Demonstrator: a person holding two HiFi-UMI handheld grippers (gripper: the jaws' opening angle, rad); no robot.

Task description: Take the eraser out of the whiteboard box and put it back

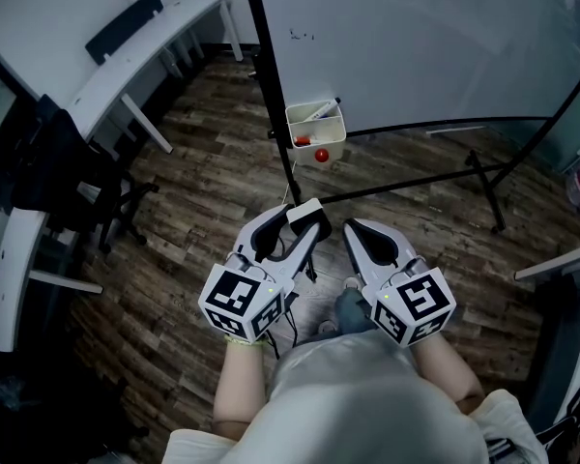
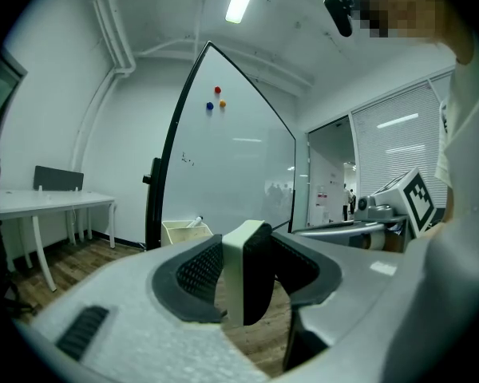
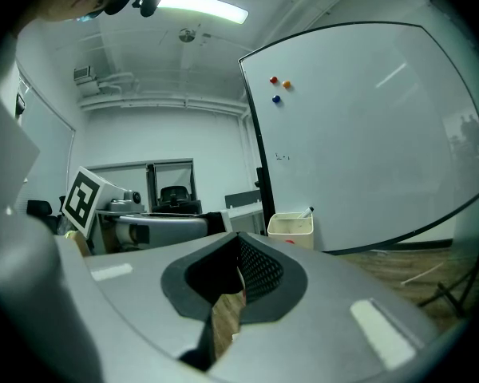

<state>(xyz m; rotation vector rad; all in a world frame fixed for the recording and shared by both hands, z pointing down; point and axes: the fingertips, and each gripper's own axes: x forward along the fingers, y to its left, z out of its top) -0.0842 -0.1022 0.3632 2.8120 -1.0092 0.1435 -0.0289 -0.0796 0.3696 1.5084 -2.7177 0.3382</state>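
The eraser (image 2: pixel 247 274) is gripped in the left gripper (image 1: pixel 295 222). The right gripper (image 1: pixel 360 232) beside it is closed on nothing. The whiteboard box (image 1: pixel 316 131), ahead of both, should be approached level, and the eraser lowered inside before release.

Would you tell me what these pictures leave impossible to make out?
- Whiteboard box contents: too small in the head view; its wall hides them in both gripper views.
- Marks on the whiteboard: too small in every view.
- Eraser lower end: hidden by the left gripper body.

Eraser (image 2: pixel 243 274) in L claw (image 1: pixel 297 225) (box (image 1: pixel 333 138) ahead)
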